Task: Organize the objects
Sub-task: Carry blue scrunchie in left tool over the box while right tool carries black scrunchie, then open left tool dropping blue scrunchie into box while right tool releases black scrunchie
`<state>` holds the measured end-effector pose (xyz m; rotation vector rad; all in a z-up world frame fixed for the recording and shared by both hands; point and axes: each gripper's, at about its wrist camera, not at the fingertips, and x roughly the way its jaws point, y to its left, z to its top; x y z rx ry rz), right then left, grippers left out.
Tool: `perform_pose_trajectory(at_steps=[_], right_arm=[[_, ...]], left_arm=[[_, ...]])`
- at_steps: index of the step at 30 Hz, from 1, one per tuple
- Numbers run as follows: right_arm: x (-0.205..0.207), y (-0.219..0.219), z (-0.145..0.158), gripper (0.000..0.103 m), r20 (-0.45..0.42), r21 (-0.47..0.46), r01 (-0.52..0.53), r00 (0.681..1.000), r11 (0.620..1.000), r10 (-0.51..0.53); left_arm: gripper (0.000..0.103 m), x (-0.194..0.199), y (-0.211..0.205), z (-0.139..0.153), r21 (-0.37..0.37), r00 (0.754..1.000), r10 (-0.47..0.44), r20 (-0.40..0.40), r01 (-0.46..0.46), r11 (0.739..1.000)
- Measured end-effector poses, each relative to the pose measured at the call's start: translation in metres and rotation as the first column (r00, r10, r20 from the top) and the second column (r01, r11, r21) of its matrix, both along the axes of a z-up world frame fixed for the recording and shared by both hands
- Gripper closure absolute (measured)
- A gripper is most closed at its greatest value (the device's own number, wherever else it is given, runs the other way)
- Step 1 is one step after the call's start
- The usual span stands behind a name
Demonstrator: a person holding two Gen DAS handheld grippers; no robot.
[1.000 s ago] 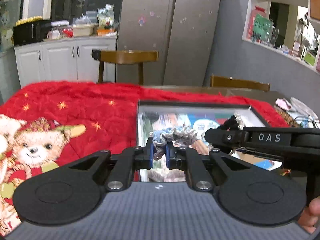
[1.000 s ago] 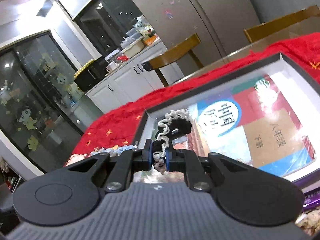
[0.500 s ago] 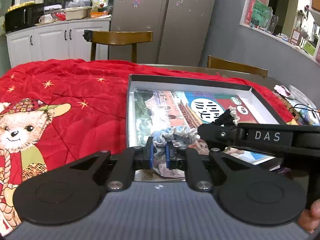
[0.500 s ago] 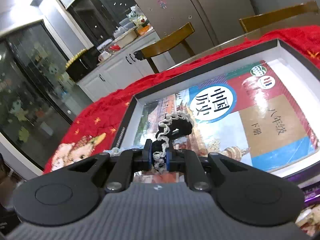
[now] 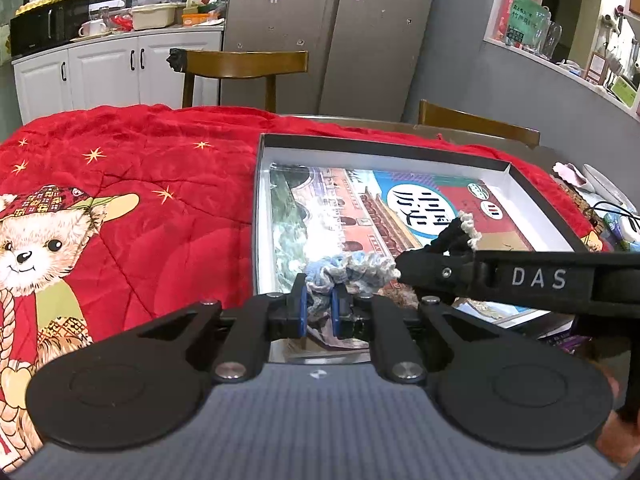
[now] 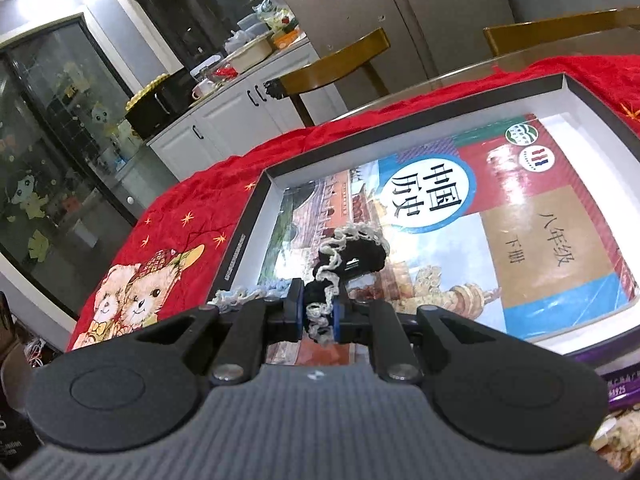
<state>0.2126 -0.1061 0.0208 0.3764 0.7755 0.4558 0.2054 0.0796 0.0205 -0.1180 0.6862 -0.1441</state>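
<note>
My left gripper [image 5: 319,310] is shut on a blue-grey scrunchie [image 5: 348,266] and holds it over the near left corner of a shallow dark-rimmed box [image 5: 384,148]. A colourful textbook [image 5: 360,208] lies flat in the box. My right gripper [image 6: 319,314] is shut on a black scrunchie with cream trim [image 6: 352,254], also over the book [image 6: 500,216] in the box [image 6: 404,128]. The right gripper reaches in from the right in the left wrist view [image 5: 404,266], just beside the blue-grey scrunchie. The blue-grey scrunchie shows at the left in the right wrist view [image 6: 248,294].
The box lies on a red bear-print blanket [image 5: 132,184] over the table. Wooden chairs [image 5: 240,66] stand behind the table. White cabinets [image 5: 112,76] and a fridge [image 5: 352,32] are further back. Small clutter and cables [image 5: 604,204] lie at the right table edge.
Both grippers have tilted down and come lower over the box, each still holding its scrunchie. More of the book and the box floor shows now.
</note>
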Motion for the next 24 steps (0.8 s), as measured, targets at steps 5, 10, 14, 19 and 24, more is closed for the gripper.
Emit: perform_pose_trajectory(at_steps=[5,10,14,19,24], right_arm=[[0.001,0.000,0.001,0.083,-0.008,-0.011,0.001,1.000,1.000,-0.001],[0.003,-0.001,0.001,0.081,-0.036,-0.015,-0.002,0.999,1.000,0.002],[0.005,-0.002,0.002,0.065,-0.050,-0.014,0.000,0.999,1.000,-0.001],[0.005,-0.007,0.006,0.041,-0.050,0.007,0.010,0.999,1.000,-0.009],[0.005,-0.009,0.015,0.029,-0.057,0.017,-0.005,0.998,1.000,0.006]], left_arm=[[0.089,0.001,0.000,0.000,0.007,1.000,-0.004,-0.003,0.004,1.000],[0.089,0.002,0.001,0.002,0.020,1.000,0.000,-0.005,0.000,1.000],[0.084,0.004,0.004,0.004,0.005,1.000,0.001,-0.026,-0.001,1.000],[0.064,0.005,0.006,0.010,-0.032,0.997,-0.046,-0.058,0.044,0.999],[0.041,0.003,0.002,0.018,-0.014,0.996,-0.068,-0.054,0.067,0.998]])
